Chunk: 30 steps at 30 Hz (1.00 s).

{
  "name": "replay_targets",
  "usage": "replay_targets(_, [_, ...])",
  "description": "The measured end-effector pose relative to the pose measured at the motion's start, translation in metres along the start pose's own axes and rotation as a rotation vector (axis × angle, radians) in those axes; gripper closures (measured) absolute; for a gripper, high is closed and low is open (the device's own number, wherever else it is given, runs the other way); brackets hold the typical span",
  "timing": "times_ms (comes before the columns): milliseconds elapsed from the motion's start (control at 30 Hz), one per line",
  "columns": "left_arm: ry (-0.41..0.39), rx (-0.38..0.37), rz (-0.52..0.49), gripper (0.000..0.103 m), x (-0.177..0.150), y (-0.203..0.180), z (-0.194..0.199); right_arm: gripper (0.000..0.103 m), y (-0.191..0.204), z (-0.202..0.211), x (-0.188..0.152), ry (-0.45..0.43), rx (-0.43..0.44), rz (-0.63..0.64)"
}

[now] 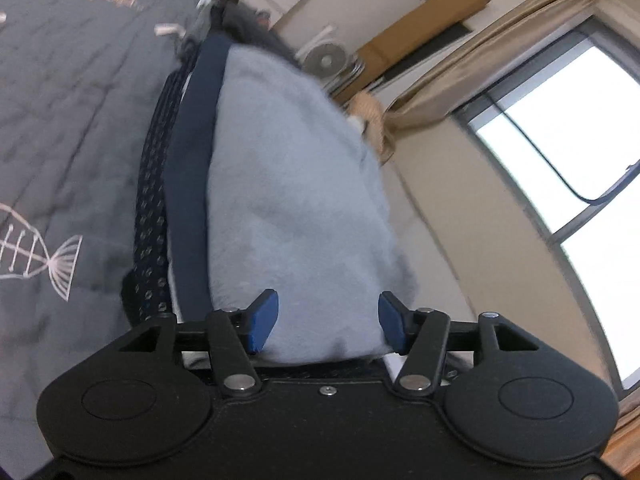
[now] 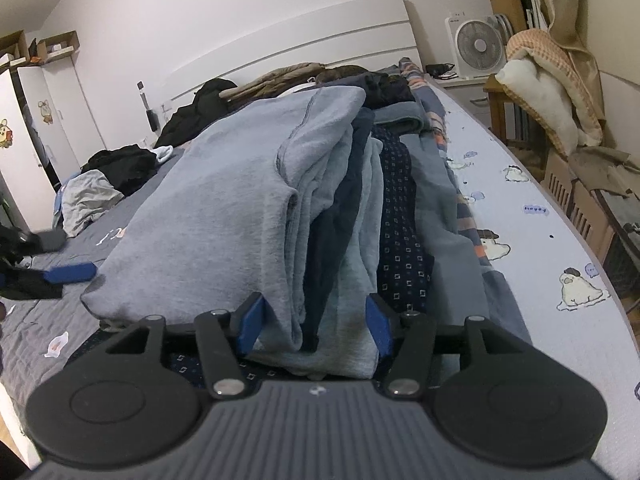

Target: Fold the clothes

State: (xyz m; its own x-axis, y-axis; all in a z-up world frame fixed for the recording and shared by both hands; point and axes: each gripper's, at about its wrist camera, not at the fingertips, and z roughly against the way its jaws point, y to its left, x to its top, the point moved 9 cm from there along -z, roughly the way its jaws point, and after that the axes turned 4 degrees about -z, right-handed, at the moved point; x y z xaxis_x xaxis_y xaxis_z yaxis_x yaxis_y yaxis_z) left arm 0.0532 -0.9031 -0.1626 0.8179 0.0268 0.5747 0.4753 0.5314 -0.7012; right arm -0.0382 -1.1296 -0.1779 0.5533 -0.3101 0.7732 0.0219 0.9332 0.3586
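Your stack of folded clothes (image 2: 256,208) sits on the bed (image 2: 532,240), lengthwise between the grey quilt (image 2: 24,340) on one side and the printed sheet on the other.

The right tool (image 2: 314,326) has its pads on either flank of the stack's near end, with the layered edges of grey fleece, navy and patterned cloth filling the gap. The pads appear to press the cloth, so I judge it gripping the stack.

The left tool (image 1: 328,322) faces the pale blue fleece (image 1: 288,200) at the stack's other side. Cloth lies between its pads, but whether they bite or merely bracket it, I cannot tell.

Handling, in my judgement: soft, limp and light, though bulky. The layers will slide on one another and the fleece will compress, so a shallow pinch may shed the inner garments. Take hold low and deep across all folded edges, both ends together, and lift level.
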Motion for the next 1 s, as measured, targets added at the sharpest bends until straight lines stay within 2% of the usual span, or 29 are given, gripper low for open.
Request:
replay_targets(167, [0.064,0.016,-0.051,0.048,-0.008,-0.002,-0.003,0.046,-0.002,0.0,-0.001,0.012,0.005,0.001])
replay_targets(267, [0.089,0.028,-0.105,0.048,-0.014,-0.008,0.008,0.045,-0.002,0.002,-0.003,0.019,0.001,0.02])
replay_targets(300, [0.069,0.019,-0.104,0.047,-0.013,-0.01,0.013,0.045,-0.001,0.002,-0.003,0.021,0.0,0.018])
replay_targets(400, [-0.022,-0.049,-0.105,0.036,0.002,-0.021,0.022,0.045,-0.001,0.006,-0.002,0.021,-0.001,0.004])
replay_targets(500, [-0.063,-0.095,-0.035,0.034,0.014,-0.015,0.015,0.045,0.001,0.008,0.0,0.017,-0.003,0.01])
replay_targets(600, [0.015,-0.042,0.054,0.035,0.005,0.01,-0.005,0.045,0.0,0.007,-0.001,0.022,-0.002,0.003])
replay_targets(733, [0.076,-0.027,-0.038,0.035,-0.007,0.001,-0.002,0.045,-0.002,0.006,-0.003,0.03,0.01,0.001])
replay_targets(800, [0.047,-0.027,-0.062,0.035,-0.006,-0.005,0.011,0.045,-0.004,0.006,-0.002,0.033,0.02,-0.009])
replay_targets(933, [-0.036,-0.085,-0.033,0.034,0.008,-0.01,0.027,0.045,-0.005,0.013,0.004,0.033,0.069,-0.046])
replay_targets(1000, [-0.067,-0.085,-0.025,0.03,0.011,-0.009,0.028,0.045,-0.002,0.021,0.006,0.034,0.103,-0.063])
